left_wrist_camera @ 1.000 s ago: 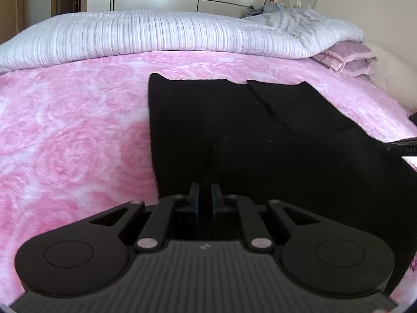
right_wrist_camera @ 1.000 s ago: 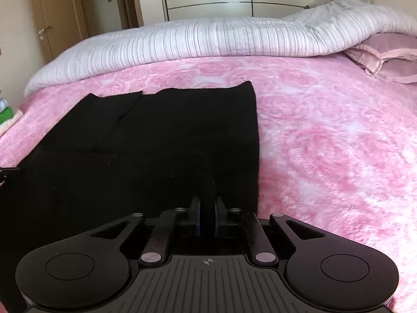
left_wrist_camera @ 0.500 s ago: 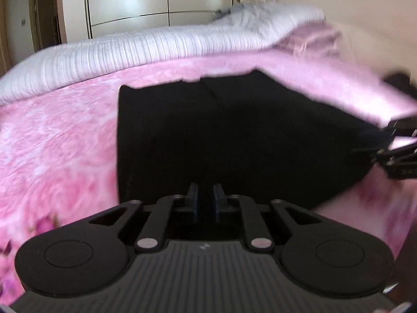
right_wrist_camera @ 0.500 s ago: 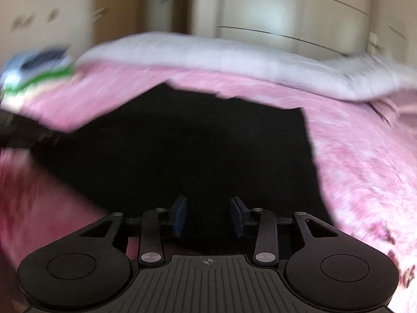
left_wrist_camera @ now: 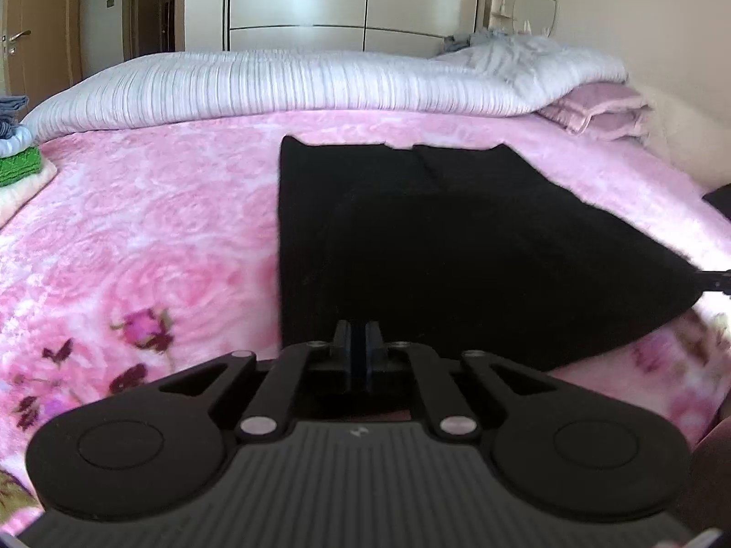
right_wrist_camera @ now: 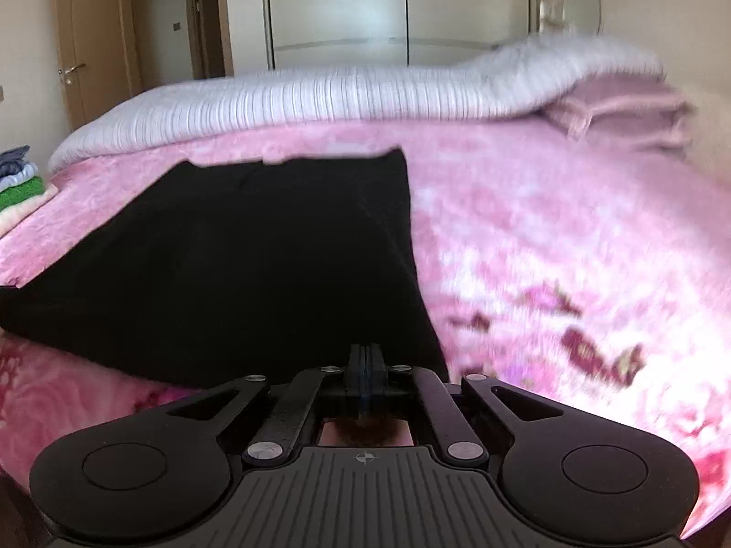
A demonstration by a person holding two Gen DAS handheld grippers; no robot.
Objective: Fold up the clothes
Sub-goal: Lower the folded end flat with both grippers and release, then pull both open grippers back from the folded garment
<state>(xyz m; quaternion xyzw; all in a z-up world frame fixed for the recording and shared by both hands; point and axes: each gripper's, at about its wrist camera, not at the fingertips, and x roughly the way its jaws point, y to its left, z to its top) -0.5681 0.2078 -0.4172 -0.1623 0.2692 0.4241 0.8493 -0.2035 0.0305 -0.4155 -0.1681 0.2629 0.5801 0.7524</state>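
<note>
A black garment (left_wrist_camera: 457, 246) lies spread on the pink floral bed cover (left_wrist_camera: 137, 237); it also shows in the right wrist view (right_wrist_camera: 237, 265). My left gripper (left_wrist_camera: 358, 342) is shut on the garment's near left edge. My right gripper (right_wrist_camera: 364, 360) is shut on the garment's near right edge. The near edge is lifted and stretched between the two grippers, while the far part lies flat. The right gripper's tip shows at the right edge of the left wrist view (left_wrist_camera: 719, 281).
A white striped duvet (left_wrist_camera: 297, 86) is bunched across the far side of the bed. Pink pillows (left_wrist_camera: 598, 112) lie at the far right. A stack of folded clothes (left_wrist_camera: 16, 155) sits at the left edge. Wardrobe doors (left_wrist_camera: 356, 0) stand behind.
Both grippers pulled back toward the bed's near edge with the garment's near edge. The right gripper, open half a second ago, is now shut on the garment.
</note>
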